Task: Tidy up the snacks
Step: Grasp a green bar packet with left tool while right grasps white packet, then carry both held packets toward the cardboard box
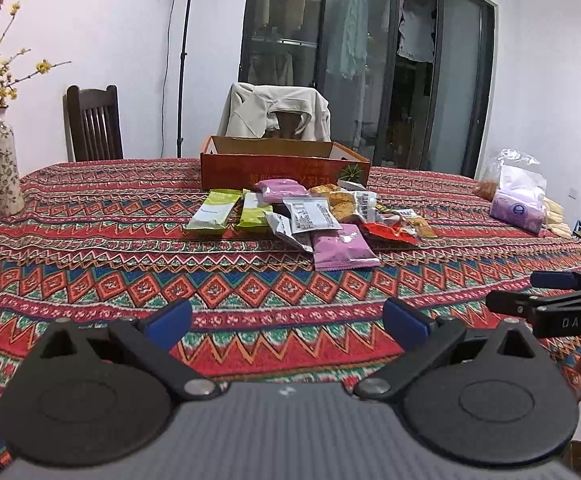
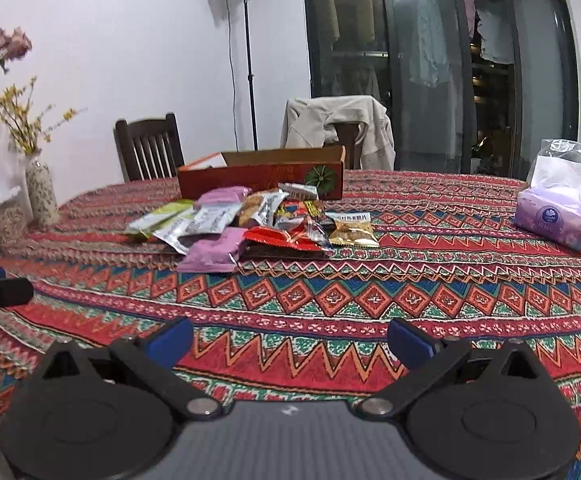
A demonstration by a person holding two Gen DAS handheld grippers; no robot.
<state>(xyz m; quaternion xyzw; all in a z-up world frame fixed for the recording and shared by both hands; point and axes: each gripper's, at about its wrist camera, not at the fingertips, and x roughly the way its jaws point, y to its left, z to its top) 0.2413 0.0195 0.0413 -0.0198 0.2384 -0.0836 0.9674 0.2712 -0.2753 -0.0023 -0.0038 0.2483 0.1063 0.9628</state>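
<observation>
Both grippers are spread wide with nothing between the blue pads, hovering over the near edge of the table. The left gripper (image 1: 287, 322) sits low over the patterned cloth (image 1: 90, 264), and the right gripper (image 2: 290, 340) is just beside it at about the same height. Further out, mid-table, there's a loose pile of snacks (image 2: 250, 224): a couple of green packs (image 1: 214, 212), two pink packs (image 1: 342, 246), silver ones, a red pack (image 2: 286, 238) and a gold pack (image 2: 352, 232). Right behind the pile sits an open red box (image 1: 282, 170). Off to the right is a tissue pack (image 2: 550, 216) in a clear bag, far left a vase (image 1: 0, 168) with flowers.
</observation>
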